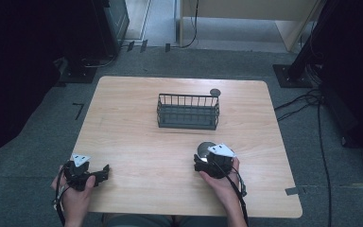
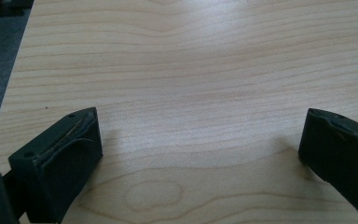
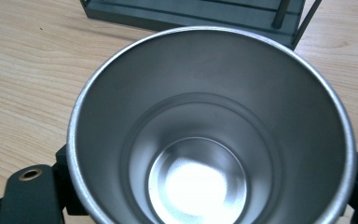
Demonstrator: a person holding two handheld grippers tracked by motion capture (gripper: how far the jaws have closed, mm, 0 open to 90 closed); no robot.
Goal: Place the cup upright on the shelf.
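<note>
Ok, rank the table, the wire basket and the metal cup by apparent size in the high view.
1. table
2. wire basket
3. metal cup, partly hidden by the right gripper shut on it, yet plainly smallest.

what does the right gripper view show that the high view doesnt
Right gripper view: the inside of the metal cup, empty, down to its shiny stepped bottom. High view: the whole wooden table, the full wire basket beyond the cup, the person's hands, the left hand-held gripper open over bare wood, and grey floor. Both: the cup gripped by the right hand-held gripper, the basket's near edge, and wood grain.
</note>
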